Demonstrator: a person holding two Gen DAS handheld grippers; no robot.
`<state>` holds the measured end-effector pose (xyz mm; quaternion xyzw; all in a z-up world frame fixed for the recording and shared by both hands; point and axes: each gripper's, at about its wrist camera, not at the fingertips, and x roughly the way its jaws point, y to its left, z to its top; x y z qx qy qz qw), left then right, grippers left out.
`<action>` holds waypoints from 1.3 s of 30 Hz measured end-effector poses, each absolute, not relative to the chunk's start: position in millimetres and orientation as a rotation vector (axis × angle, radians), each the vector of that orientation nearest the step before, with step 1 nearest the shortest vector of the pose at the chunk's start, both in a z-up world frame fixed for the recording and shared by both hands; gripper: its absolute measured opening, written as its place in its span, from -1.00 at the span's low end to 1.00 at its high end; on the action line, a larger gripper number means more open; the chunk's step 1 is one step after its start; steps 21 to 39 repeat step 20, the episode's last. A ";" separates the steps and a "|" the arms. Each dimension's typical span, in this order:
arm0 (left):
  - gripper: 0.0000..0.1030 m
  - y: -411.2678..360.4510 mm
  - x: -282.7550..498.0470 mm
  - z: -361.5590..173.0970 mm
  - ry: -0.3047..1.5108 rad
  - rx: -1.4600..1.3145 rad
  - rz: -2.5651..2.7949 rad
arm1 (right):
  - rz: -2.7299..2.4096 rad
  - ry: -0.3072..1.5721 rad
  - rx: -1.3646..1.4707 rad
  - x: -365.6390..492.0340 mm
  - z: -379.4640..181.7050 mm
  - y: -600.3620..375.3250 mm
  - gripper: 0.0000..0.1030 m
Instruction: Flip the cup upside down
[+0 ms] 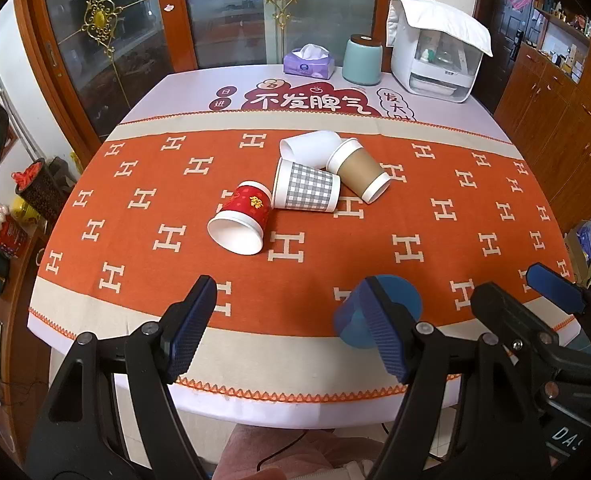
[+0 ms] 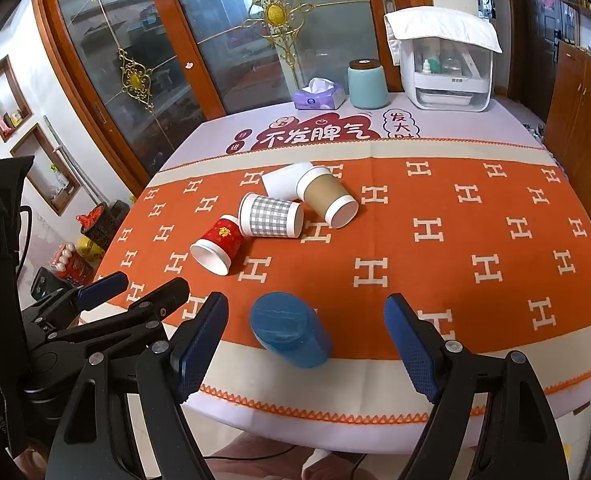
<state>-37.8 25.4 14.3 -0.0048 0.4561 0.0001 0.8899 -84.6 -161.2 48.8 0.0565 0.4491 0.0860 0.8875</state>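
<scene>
Right hand-held gripper (image 2: 306,334), jaws spread, straddles blue cup (image 2: 291,330).

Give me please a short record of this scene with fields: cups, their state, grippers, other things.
cups: blue cup, red cup, check cup, brown cup, white cup
state: all lying on their sides
left gripper: open, empty
right gripper: open, either side of the blue cup, not touching
other: tissue box, green canister
</scene>
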 end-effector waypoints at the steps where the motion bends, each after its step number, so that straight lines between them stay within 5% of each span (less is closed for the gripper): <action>1: 0.39 27.0 -38.2 13.1 0.948 -0.010 0.000 | 0.179 0.934 0.117 -83.6 48.8 -161.1 0.58; 39: 0.39 35.5 -36.6 6.2 0.963 -0.012 -0.007 | 0.178 0.964 0.134 -86.7 38.3 -150.8 0.58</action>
